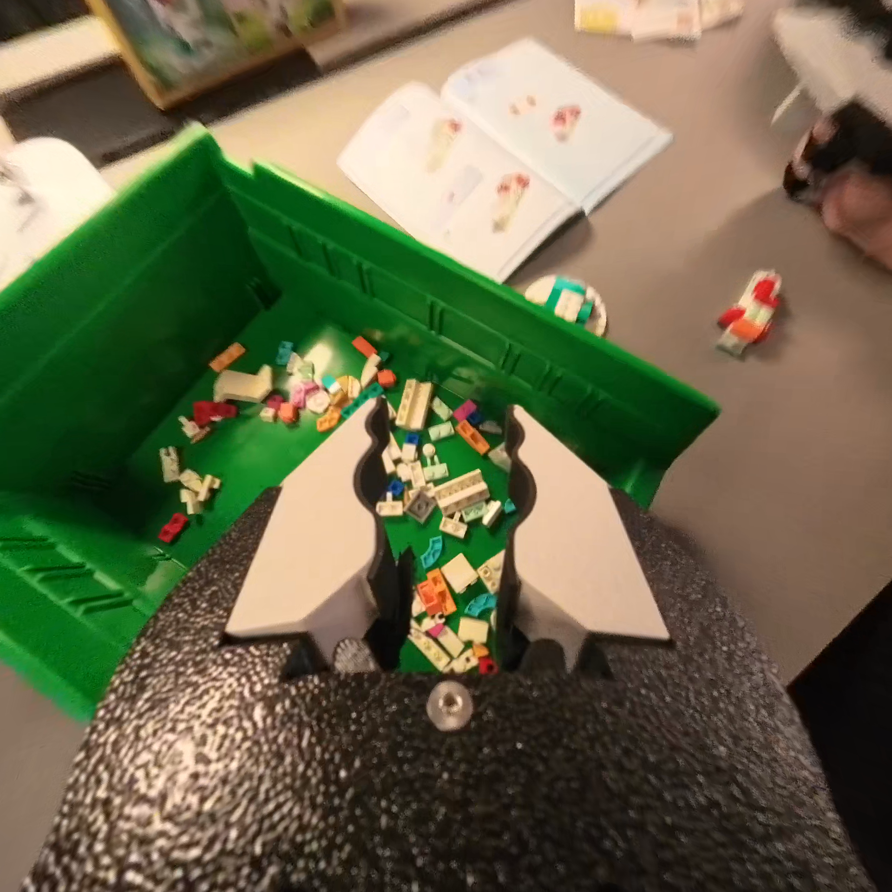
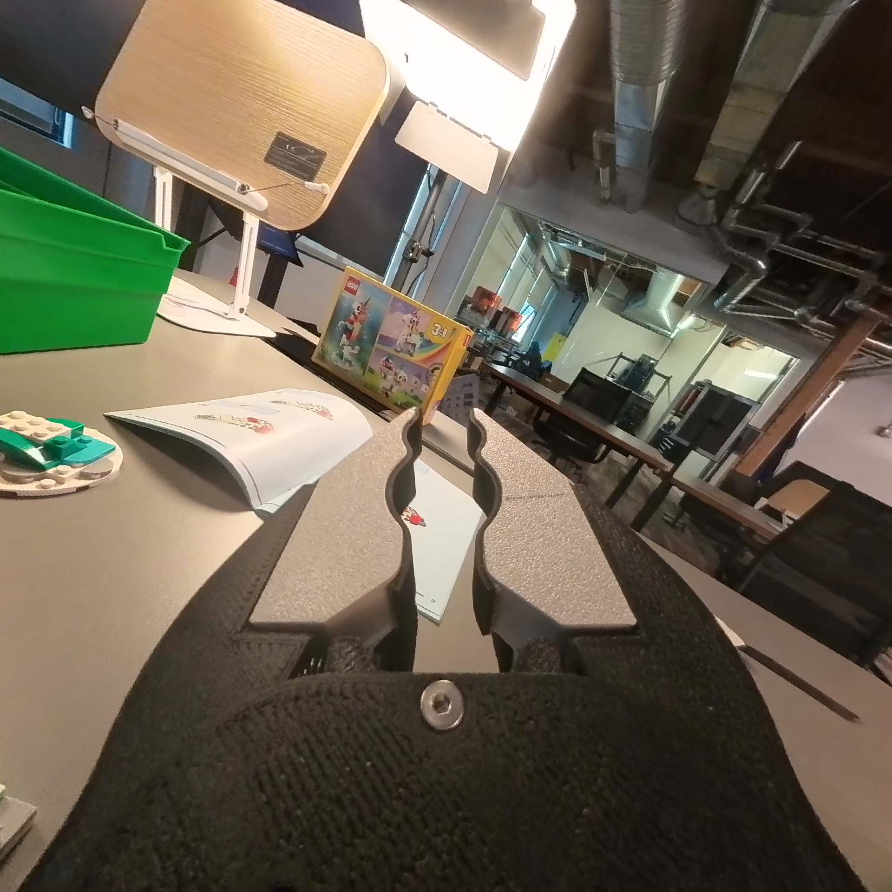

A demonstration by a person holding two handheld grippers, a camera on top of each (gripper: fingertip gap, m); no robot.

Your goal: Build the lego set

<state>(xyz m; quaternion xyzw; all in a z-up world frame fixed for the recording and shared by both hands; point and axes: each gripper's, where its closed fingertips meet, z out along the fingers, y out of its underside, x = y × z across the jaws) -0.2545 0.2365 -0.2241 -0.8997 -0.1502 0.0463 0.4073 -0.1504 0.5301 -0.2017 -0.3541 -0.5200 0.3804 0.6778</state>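
Note:
My left gripper (image 1: pixel 446 410) is open and empty, held above a green bin (image 1: pixel 120 338) of several loose lego pieces (image 1: pixel 309 391), white, orange, red and teal. A small red, white and orange lego build (image 1: pixel 748 313) lies on the grey table to the right of the bin. A round white plate with teal and white bricks (image 1: pixel 569 301) sits by the bin's right wall; it also shows in the right wrist view (image 2: pixel 53 446). My right gripper (image 2: pixel 443 415) is open and empty, low over the table, pointing across the open instruction booklet (image 2: pixel 270 434).
The booklet (image 1: pixel 507 140) lies open behind the bin. The yellow lego box (image 2: pixel 391 357) stands at the table's far edge. A wooden book stand (image 2: pixel 241 106) on a white foot stands behind the green bin (image 2: pixel 82 270). The other gripper and a hand (image 1: pixel 849 164) show blurred at far right.

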